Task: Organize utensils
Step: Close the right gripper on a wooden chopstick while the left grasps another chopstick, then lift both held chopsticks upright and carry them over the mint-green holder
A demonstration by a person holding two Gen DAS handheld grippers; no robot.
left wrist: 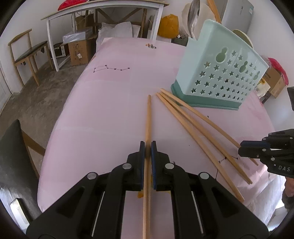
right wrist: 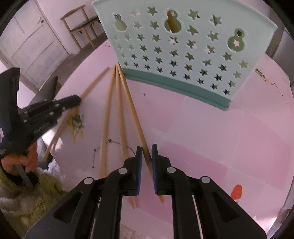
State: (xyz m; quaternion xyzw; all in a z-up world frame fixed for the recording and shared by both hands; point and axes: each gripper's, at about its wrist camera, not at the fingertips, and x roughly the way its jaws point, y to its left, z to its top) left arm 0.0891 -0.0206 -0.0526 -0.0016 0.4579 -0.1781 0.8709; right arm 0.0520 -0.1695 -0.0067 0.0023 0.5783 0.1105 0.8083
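My left gripper [left wrist: 148, 145] is shut on a wooden chopstick [left wrist: 148, 117] that points away across the pink table [left wrist: 102, 110]. Three more chopsticks [left wrist: 193, 128] lie fanned on the table to its right, tips near the mint utensil holder [left wrist: 218, 73]. My right gripper [right wrist: 146, 149] straddles the rightmost of these chopsticks [right wrist: 132, 108], jaws narrowly apart around it. The holder [right wrist: 183, 46] stands just beyond, with a chopstick inside showing through a hole. The left gripper [right wrist: 46, 110] appears at the left of the right wrist view.
A spoon and a wooden utensil [left wrist: 193, 16] stand in the holder. Chairs [left wrist: 27, 53], a white side table [left wrist: 102, 11] and cardboard boxes [left wrist: 79, 51] stand beyond the table's far left edge. The table's edge runs close to my left gripper.
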